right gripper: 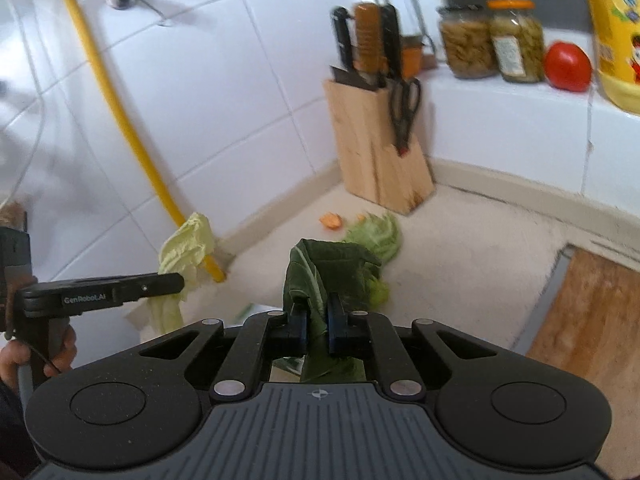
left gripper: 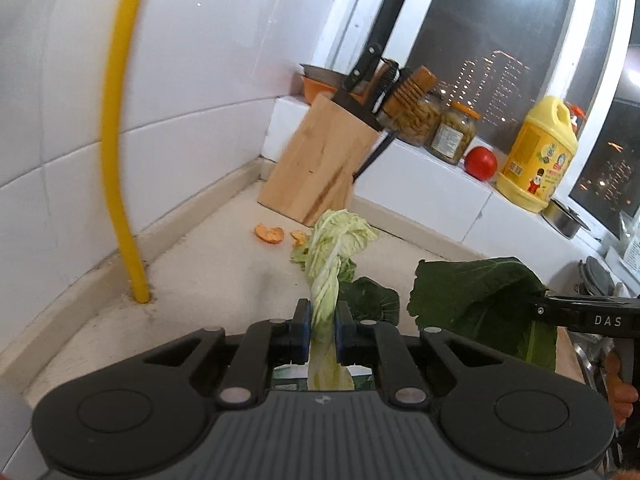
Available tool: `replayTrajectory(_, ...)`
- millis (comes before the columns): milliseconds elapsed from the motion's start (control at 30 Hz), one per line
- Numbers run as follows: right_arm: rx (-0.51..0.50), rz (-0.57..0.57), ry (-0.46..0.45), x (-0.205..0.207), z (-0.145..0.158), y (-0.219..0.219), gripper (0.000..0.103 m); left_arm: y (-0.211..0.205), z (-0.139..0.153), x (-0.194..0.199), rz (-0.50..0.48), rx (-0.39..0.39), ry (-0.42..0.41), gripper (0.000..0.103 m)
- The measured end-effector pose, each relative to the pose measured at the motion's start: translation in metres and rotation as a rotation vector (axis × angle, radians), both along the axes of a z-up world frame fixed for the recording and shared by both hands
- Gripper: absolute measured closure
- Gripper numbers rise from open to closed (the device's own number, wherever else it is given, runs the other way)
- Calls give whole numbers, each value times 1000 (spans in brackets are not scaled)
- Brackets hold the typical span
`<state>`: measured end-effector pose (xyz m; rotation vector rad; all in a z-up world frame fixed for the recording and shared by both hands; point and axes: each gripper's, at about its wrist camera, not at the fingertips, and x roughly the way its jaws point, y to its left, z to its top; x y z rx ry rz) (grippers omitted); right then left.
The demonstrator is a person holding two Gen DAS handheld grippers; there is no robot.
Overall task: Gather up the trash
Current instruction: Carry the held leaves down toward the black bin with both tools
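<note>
- The left gripper (left gripper: 322,314) is clamped on a pale cabbage leaf (left gripper: 326,268), its blue pads pressed to the stem, with the frilly top hanging in front of the knife block (left gripper: 310,168).
- The right gripper (right gripper: 317,312) is pinched on a dark green leaf (right gripper: 320,264), which bunches up above the jaws, nearer the camera than the knife block.
- On the counter (left gripper: 224,264), just in front of the knife block, lie two bits of orange peel (left gripper: 270,235).
- Another light green leaf (right gripper: 380,234) rests on the counter beside the peel, at the foot of the knife block.
- Right of the knife block, on the white ledge (left gripper: 432,168), stand two jars (left gripper: 454,130), a tomato (left gripper: 481,162) and a yellow jug (left gripper: 538,156).
- Left of the knife block a yellow pipe (left gripper: 120,140) runs down the tiled wall to the counter.
</note>
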<state>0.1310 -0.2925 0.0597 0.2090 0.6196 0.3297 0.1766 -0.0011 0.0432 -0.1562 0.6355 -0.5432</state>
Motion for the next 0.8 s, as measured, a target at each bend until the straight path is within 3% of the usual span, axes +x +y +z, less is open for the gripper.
replayTrajectory(467, -5, 272, -27, 4, 3, 98, 91, 79, -3, -58, 217, -14, -16, 95)
replayTrajectory(800, -2, 517, 38, 0, -21, 194, 91, 146, -23, -114, 444, 8, 23, 95)
